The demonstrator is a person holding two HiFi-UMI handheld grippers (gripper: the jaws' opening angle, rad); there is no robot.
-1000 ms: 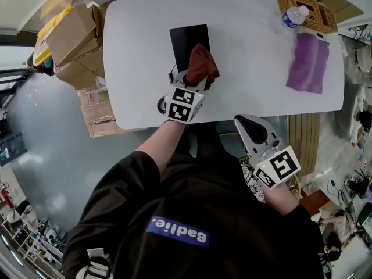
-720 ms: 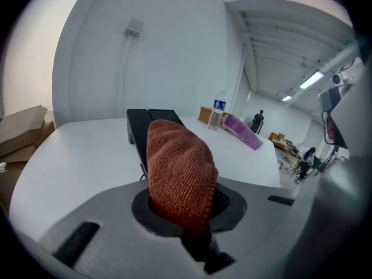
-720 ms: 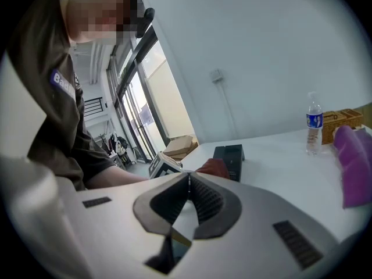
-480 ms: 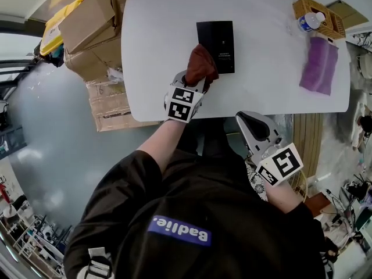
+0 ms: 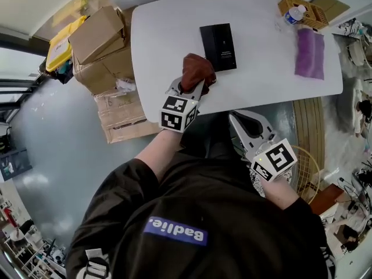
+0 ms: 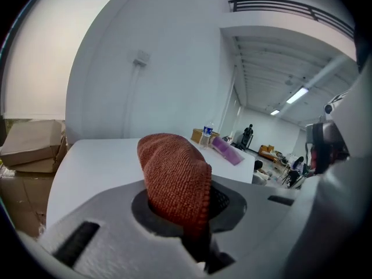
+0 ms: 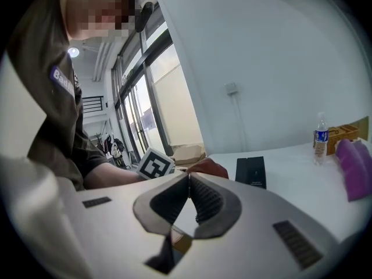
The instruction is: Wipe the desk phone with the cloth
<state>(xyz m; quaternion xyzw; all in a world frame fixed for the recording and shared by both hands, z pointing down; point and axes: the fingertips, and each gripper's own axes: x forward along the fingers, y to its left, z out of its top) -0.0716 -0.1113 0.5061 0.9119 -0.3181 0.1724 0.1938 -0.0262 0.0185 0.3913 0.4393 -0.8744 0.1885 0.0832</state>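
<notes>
L claw [image 5: 190, 88] pinches rust-red knitted cloth [image 5: 196, 70] over white surface [image 5: 168, 34], just near-left of flat black rectangular device [image 5: 218, 46]. R claw [image 5: 235, 118] pressed together, off the near edge.

The only legible-looking lettering was white print on a blue patch [image 5: 175, 230] on the person's dark shirt, seen upside down in the head view (a badge-like label, so left unread). The desk phone [image 5: 218, 47] bore small pale print at its middle, too small to read. The bottle [image 5: 292, 14] had a blue label, also unreadable. Square black-and-white markers, with no letters or numbers, stood on the cube [image 5: 176, 113] of the left gripper [image 5: 192, 88] and the cube [image 5: 274, 161] of the right gripper [image 5: 237, 118].
</notes>
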